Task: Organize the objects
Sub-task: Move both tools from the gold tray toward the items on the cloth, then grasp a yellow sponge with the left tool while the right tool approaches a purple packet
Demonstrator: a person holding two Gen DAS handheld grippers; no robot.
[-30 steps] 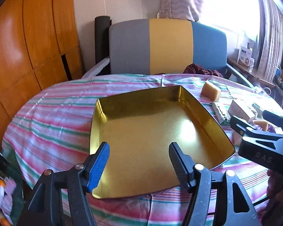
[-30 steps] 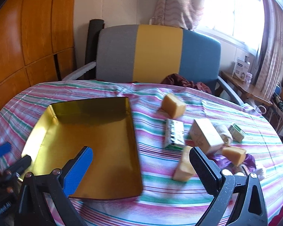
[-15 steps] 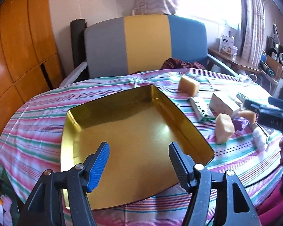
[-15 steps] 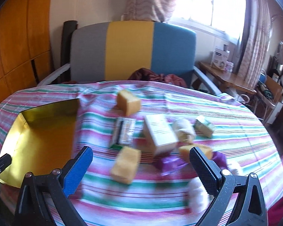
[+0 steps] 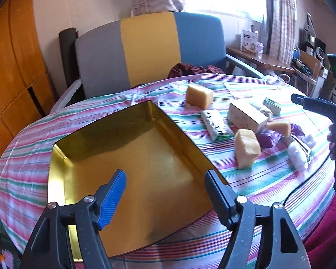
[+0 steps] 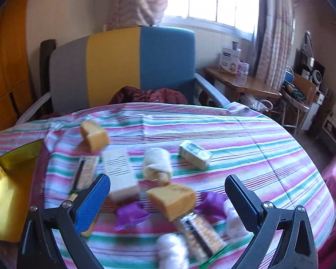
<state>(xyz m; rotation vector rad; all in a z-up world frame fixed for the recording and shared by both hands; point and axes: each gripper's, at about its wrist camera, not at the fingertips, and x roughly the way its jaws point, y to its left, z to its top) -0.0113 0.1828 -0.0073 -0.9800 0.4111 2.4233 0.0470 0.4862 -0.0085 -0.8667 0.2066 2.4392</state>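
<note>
An empty gold metal tray [image 5: 132, 148] lies on the striped tablecloth; its corner also shows in the right wrist view [image 6: 9, 179]. My left gripper [image 5: 165, 192] is open and empty above the tray's near edge. My right gripper [image 6: 168, 198] is open and empty over a cluster of objects: a yellow sponge block [image 6: 171, 198], purple wrappers [image 6: 130, 215], a white box [image 6: 119, 172], a cloth roll [image 6: 156, 163] and a small green-white pack [image 6: 194, 154]. More sponge blocks [image 5: 246, 151] lie right of the tray.
A grey, yellow and blue chair [image 5: 150, 47] stands behind the round table. A wooden side table [image 6: 242, 83] with boxes is at the right under the window. Wooden cabinet doors [image 5: 11, 56] are on the left. White cotton-like bundles [image 6: 172, 251] lie near the table's front edge.
Both grippers have swung to the right. The tray slid left in both views, and the cluster of objects now lies between my right gripper's fingers. Both grippers stayed open.
</note>
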